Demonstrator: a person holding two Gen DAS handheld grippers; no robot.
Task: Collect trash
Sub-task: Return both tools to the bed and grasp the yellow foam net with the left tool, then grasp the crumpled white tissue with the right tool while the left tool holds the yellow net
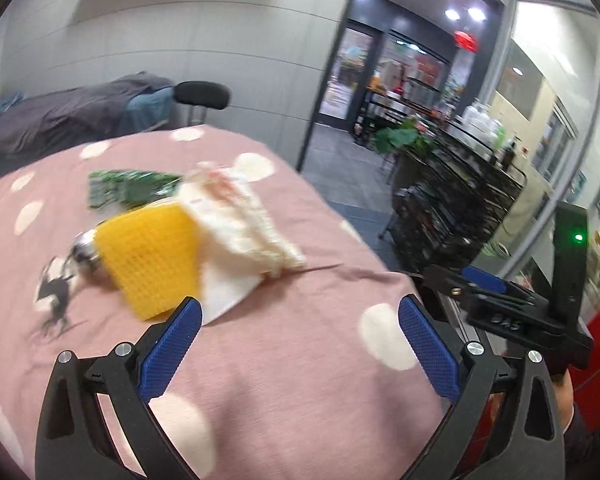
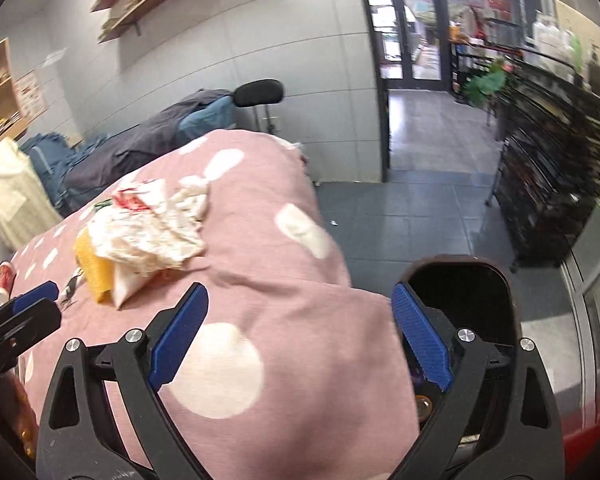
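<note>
While both tools hover over the same pink spotted cloth, each camera catches something the other misses.

Left gripper (image 1: 300, 344): jaws wide apart, nothing between them; the blue pads frame bare cloth, and the left pad's tip lies just beside the near corner of the trash pile.

Right gripper (image 2: 300, 332): jaws also spread apart and empty, over the cloth (image 2: 284, 320) near its right edge; its right pad hangs in front of a dark bin (image 2: 460, 292) past that edge.

Trash pile: sits on the cloth ahead and left of both tools. A yellow mesh piece (image 1: 152, 256) lies in front, a flat white sheet (image 1: 228, 288) under its right edge, and a crumpled white wrapper (image 1: 236, 220) with red print on top behind.

Left view only: a green packet (image 1: 128, 188) behind the pile, a shiny silver thing (image 1: 84, 256) touching the yellow mesh on its left, and a black animal print (image 1: 56, 296) on the cloth. The right tool's body shows at the right edge.

Right view only: the bin's open mouth, the grey tiled floor (image 2: 440, 208), wall shelves (image 2: 152, 0) and a cream garment (image 2: 4, 184) at far left. The green packet is almost wholly hidden behind the wrapper here.

Both views: a black chair headrest (image 1: 202, 94) beyond the cloth, with dark bedding (image 1: 68, 112) beside it.
</note>
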